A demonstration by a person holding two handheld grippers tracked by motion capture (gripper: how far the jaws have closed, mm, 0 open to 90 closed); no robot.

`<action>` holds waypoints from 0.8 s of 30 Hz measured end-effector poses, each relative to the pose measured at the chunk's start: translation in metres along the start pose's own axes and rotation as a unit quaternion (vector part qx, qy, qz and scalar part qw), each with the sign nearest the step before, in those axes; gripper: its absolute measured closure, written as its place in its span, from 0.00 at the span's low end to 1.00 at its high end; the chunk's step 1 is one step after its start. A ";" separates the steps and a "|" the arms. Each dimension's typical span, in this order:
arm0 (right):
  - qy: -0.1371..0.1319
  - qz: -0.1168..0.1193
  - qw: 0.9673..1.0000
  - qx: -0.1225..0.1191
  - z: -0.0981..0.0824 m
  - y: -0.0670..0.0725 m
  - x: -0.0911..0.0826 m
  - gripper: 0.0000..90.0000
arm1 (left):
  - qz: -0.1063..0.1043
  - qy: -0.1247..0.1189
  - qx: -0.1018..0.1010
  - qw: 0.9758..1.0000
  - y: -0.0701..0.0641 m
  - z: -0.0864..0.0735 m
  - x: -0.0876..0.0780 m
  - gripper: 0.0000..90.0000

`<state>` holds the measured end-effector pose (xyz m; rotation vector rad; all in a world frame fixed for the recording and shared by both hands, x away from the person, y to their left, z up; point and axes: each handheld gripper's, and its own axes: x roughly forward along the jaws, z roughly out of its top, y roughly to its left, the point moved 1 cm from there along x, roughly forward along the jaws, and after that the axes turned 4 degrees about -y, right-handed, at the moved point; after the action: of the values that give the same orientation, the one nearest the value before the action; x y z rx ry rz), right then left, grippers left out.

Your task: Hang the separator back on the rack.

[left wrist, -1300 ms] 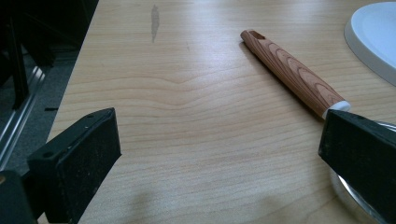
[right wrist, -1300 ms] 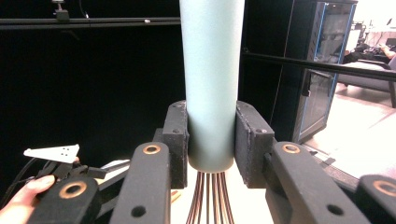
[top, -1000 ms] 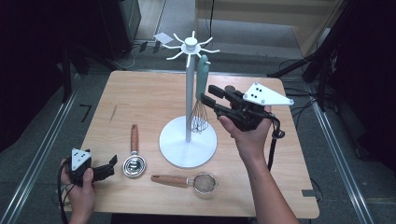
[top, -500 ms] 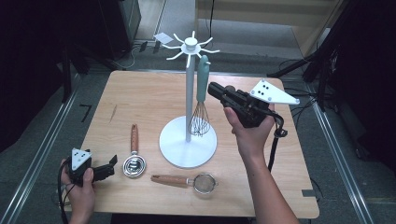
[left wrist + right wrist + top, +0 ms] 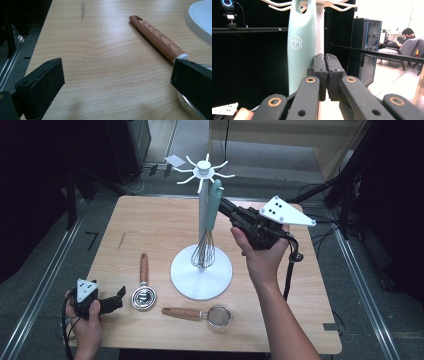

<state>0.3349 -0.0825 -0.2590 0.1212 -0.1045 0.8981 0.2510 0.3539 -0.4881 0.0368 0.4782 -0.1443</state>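
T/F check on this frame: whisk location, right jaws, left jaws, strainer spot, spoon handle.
1. The whisk hangs from the white rack. True.
2. The right gripper is clamped on the whisk's handle. False: its jaws are shut on nothing, and the mint handle stands just beside them in the right gripper view.
3. The left gripper has its jaws open. True: in the left gripper view they stand wide apart over bare table.
4. The small strainer hangs on the rack. False: it lies on the table in front of the rack's base.
5. The measuring spoon has a wooden handle. True.
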 end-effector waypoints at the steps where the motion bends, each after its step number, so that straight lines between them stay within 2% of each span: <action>1: 0.003 0.001 1.000 0.000 0.000 0.001 0.000 0.99 | 0.000 0.001 0.000 1.000 0.000 0.000 0.000 0.00; 8: 0.003 0.001 1.000 -0.004 0.000 0.006 0.002 0.98 | -0.001 0.001 0.000 1.000 0.000 0.000 0.000 0.00; 13: -0.007 0.002 1.000 -0.005 0.005 0.007 0.002 0.98 | -0.001 0.001 0.000 1.000 0.000 0.000 0.000 0.00; 24: -0.005 0.011 1.000 -0.012 0.007 0.015 0.004 0.98 | -0.001 -0.001 0.000 1.000 0.000 0.000 0.000 0.00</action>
<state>0.3253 -0.0708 -0.2507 0.1028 -0.1269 0.9181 0.2510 0.3538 -0.4881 0.0370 0.4768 -0.1458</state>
